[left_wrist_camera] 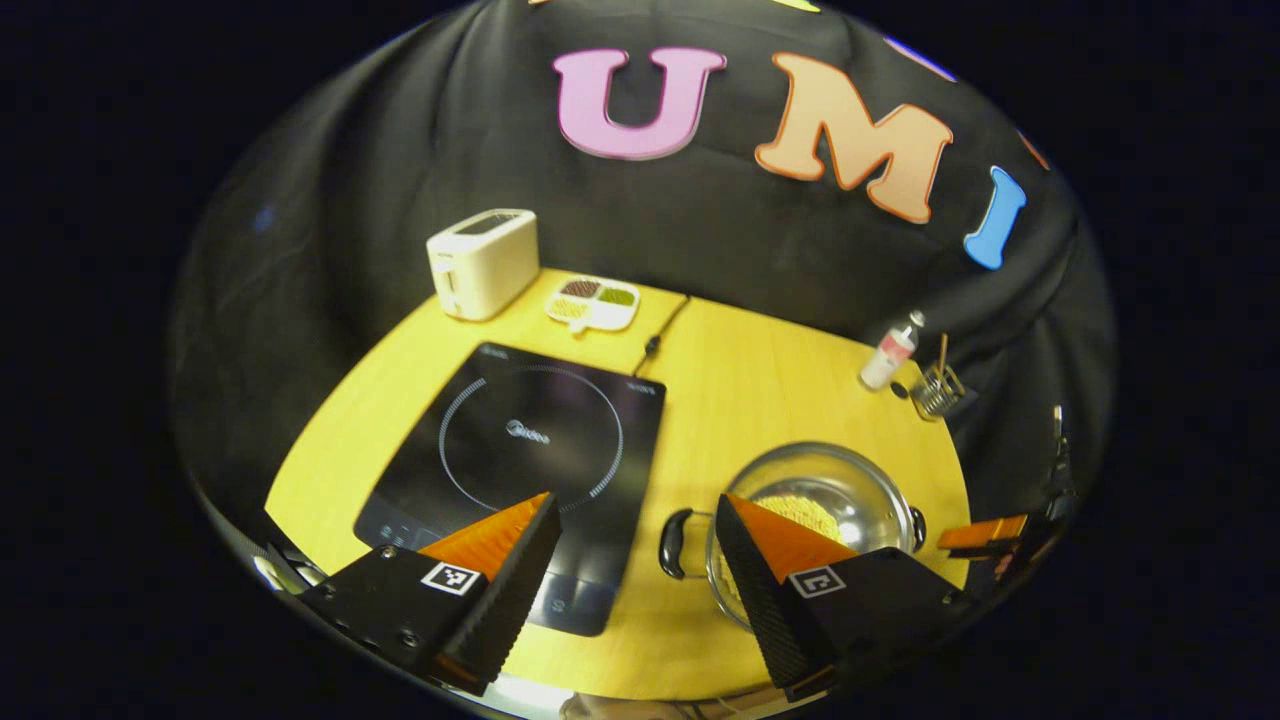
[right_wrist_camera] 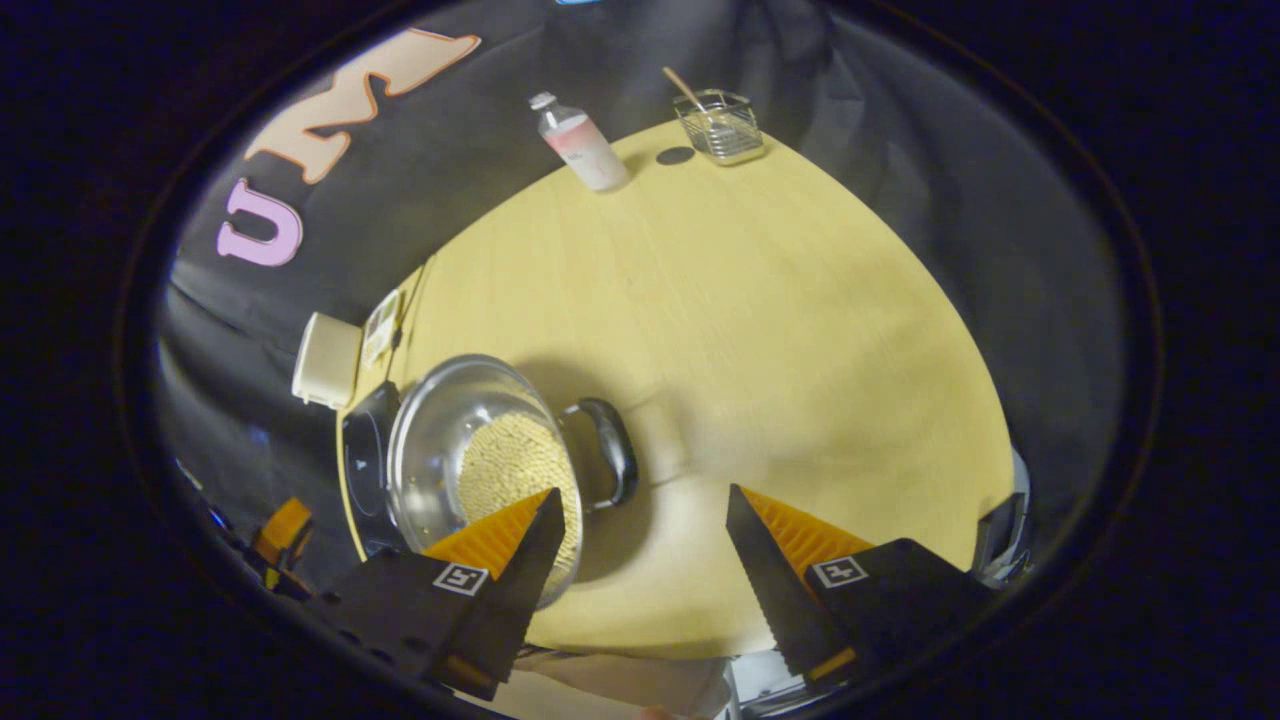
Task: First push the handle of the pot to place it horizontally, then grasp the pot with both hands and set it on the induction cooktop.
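Your left tool (left_wrist_camera: 635, 510) is spread wide, pinching nothing, hovering over the gap between the induction cooktop (left_wrist_camera: 520, 450) and the pot (left_wrist_camera: 815, 500). Your right tool (right_wrist_camera: 645, 505) is spread too, above the pot's handle (right_wrist_camera: 610, 450). Pot sits on the desk (right_wrist_camera: 750, 330) near its front edge, just beside the cooktop, not on it. Handles point sideways.

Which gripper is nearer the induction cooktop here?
Left. The left gripper hangs open over the induction cooktop's near right edge; the right gripper is open beyond the pot, on its far side from the cooktop.
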A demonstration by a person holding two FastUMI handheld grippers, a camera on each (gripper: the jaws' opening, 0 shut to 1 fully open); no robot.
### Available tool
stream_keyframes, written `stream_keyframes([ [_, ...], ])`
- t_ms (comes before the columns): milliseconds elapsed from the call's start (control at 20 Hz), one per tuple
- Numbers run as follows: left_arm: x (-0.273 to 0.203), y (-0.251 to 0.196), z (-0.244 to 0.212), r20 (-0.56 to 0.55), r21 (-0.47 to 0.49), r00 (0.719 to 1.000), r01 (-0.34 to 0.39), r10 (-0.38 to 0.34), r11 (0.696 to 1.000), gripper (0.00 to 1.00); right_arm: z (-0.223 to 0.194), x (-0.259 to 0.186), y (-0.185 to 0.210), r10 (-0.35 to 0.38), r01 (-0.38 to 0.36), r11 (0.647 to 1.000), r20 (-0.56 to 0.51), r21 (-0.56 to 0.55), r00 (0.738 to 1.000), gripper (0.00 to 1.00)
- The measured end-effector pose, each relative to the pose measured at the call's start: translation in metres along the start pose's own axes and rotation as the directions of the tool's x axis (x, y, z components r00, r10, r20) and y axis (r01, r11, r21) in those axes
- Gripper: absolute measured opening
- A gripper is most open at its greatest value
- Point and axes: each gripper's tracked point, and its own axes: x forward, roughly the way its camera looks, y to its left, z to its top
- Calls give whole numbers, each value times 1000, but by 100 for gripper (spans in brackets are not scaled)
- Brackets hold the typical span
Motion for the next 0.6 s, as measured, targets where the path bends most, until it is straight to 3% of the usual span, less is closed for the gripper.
stream_keyframes([
  [50,6,-6,-10,-51,-24,998,20,-22,999,96,1,7,7,14,-14,1000,3,5,1000,100],
  [100,11,-10,-19,-96,-50,995,34,-38,998,96,0,13,11,15,-15,1000,-3,4,1000,94],
  [150,17,-13,-29,-137,-65,989,39,-48,997,96,-1,17,11,13,-13,1000,-12,-8,1000,100],
  [200,21,-12,-34,-162,-66,986,36,-47,997,96,-3,22,12,8,-8,1000,-23,-22,1000,100],
  [500,45,-20,-54,-247,-46,967,57,-67,997,96,-7,44,10,-12,10,999,-70,-34,997,100],
  [600,51,-21,-60,-272,-44,960,58,-68,997,95,-8,50,14,-5,3,1000,-84,-25,996,94],
])
